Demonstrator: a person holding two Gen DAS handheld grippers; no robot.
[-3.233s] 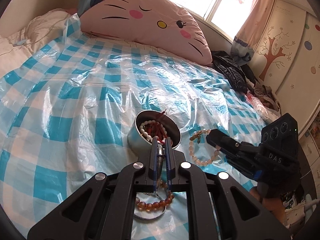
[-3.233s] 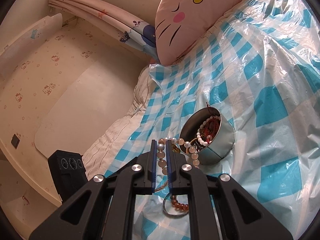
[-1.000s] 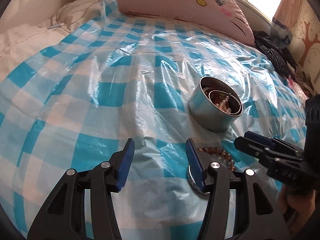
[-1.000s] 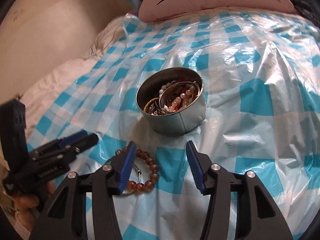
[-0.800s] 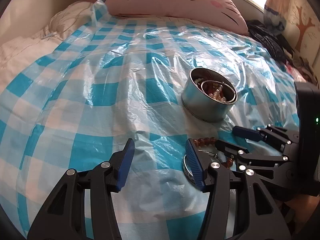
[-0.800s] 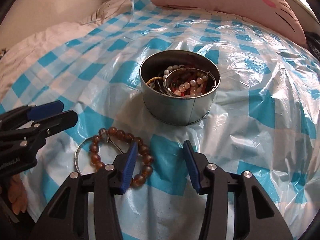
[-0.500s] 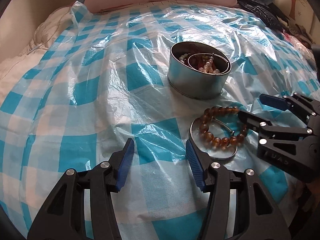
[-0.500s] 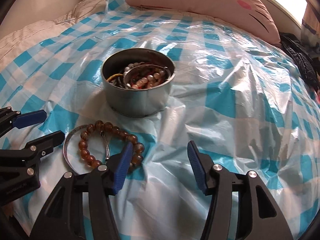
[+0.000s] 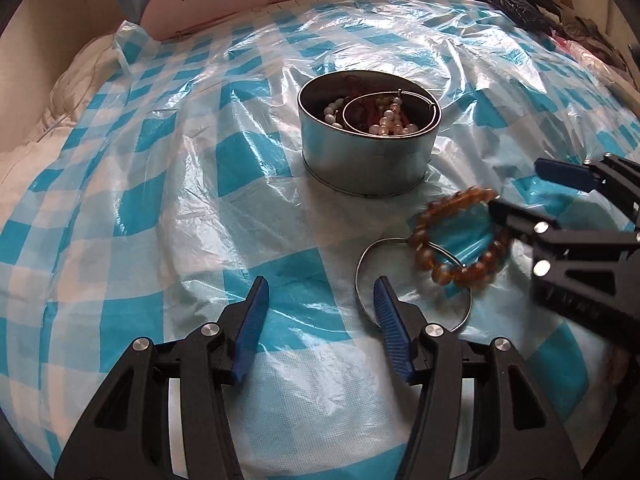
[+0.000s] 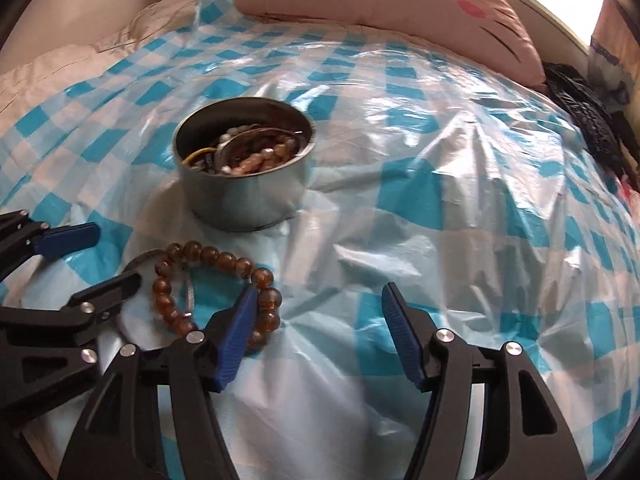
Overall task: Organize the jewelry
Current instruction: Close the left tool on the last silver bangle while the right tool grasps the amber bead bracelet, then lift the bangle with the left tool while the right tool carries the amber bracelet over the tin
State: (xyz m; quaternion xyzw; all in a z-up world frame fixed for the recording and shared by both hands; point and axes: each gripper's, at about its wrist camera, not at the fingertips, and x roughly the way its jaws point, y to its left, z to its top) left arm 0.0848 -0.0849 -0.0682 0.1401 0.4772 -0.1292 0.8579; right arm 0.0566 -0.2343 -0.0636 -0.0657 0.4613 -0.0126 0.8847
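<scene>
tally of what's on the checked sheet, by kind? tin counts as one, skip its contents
Metal tin: 1
Amber bead bracelet: 1
Silver bangle: 1
Total: 3

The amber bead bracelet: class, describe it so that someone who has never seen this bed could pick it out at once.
Start at the blue-and-white checked plastic sheet covering the bed, then find the round metal tin full of jewelry. Just in front of the tin, outside it, lies the amber bead bracelet, overlapping a thin silver bangle. Unlike the plain wire bangle, it is a loop of chunky translucent brown beads.
</scene>
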